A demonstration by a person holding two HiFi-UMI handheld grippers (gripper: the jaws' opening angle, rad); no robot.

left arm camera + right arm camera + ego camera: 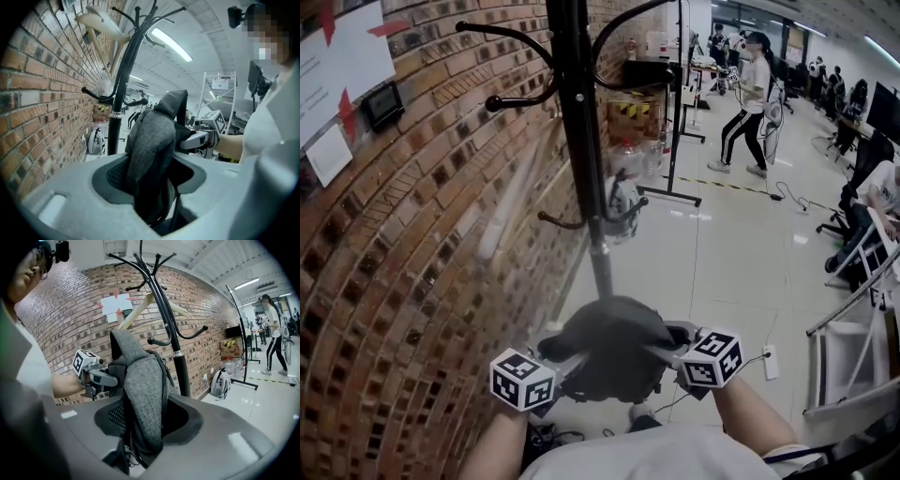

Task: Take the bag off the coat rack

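Pinching gray fabric, the left gripper [150, 180] has its jaws pressed on one side of the bag [609, 361], and the right gripper [143, 423] clamps the other side the same way. Cloth fills the gap between each pair of jaws. The bag hangs between the two grippers, low in front of the person, below the hooks of the coat rack [577, 122] and just before its black pole. A brick wall [412, 262] runs along the left. A small backpack [623, 204] lies on the glossy floor [722, 262] behind the rack, and a person [748, 103] walks farther back.
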